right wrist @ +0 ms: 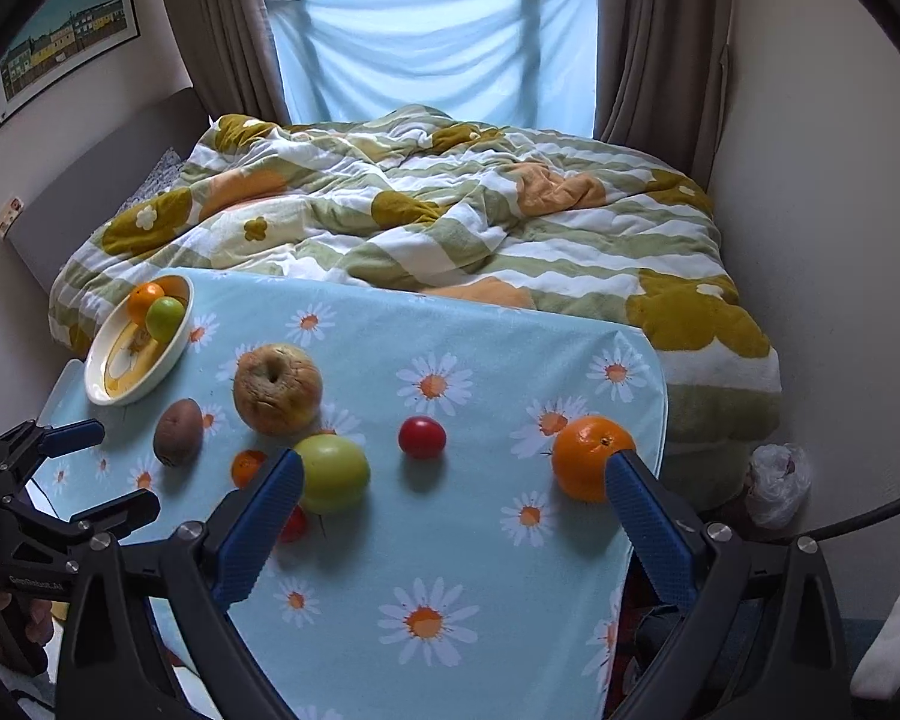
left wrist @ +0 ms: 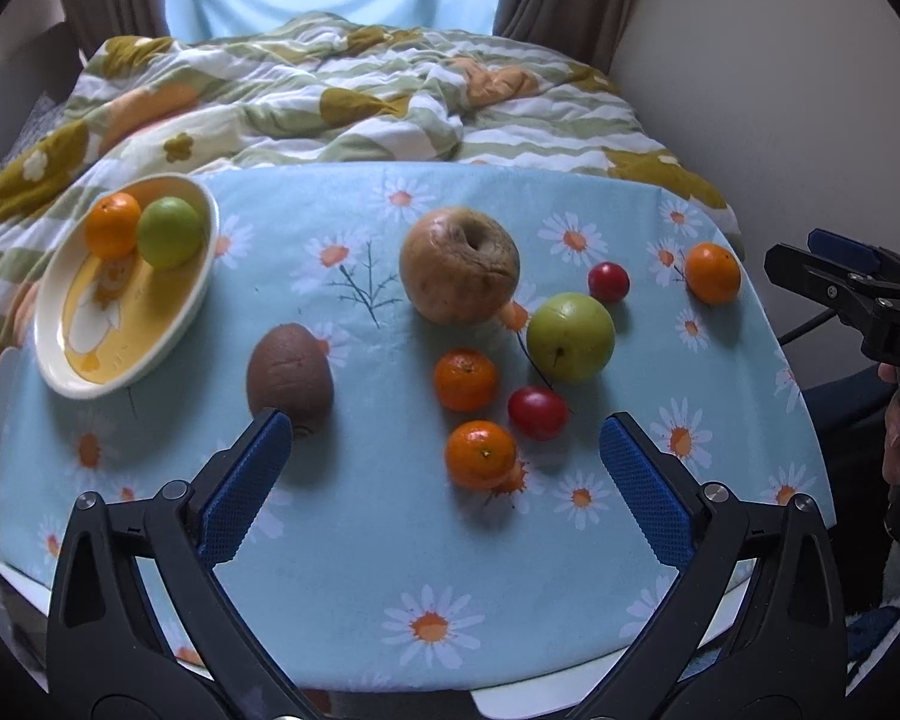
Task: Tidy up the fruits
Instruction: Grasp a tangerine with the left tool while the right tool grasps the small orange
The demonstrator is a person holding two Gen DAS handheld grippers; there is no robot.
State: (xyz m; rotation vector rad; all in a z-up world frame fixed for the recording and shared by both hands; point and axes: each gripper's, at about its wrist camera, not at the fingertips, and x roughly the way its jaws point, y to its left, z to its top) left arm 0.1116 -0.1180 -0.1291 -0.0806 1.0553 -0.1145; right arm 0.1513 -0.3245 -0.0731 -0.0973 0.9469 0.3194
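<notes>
Glossy ceramic dish (left wrist: 48,324), fuzzy matt kiwi (left wrist: 289,373) by the left gripper's textured blue rubber pads (left wrist: 243,483); wrinkled apple (left wrist: 459,265) beyond.

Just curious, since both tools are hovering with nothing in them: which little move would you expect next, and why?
Probably the left gripper eases forward and down onto the nearest orange, which lies loose on the cloth between its open jaws. The plate holds only an orange and a green fruit so far.

White lettering on the left claw (right wrist: 99,468) body reads roughly "GenRobot.AI", small and blurred. On the right claw (left wrist: 822,276) body, only the cut-off letters "DA" show at the frame edge. No other legible text.
</notes>
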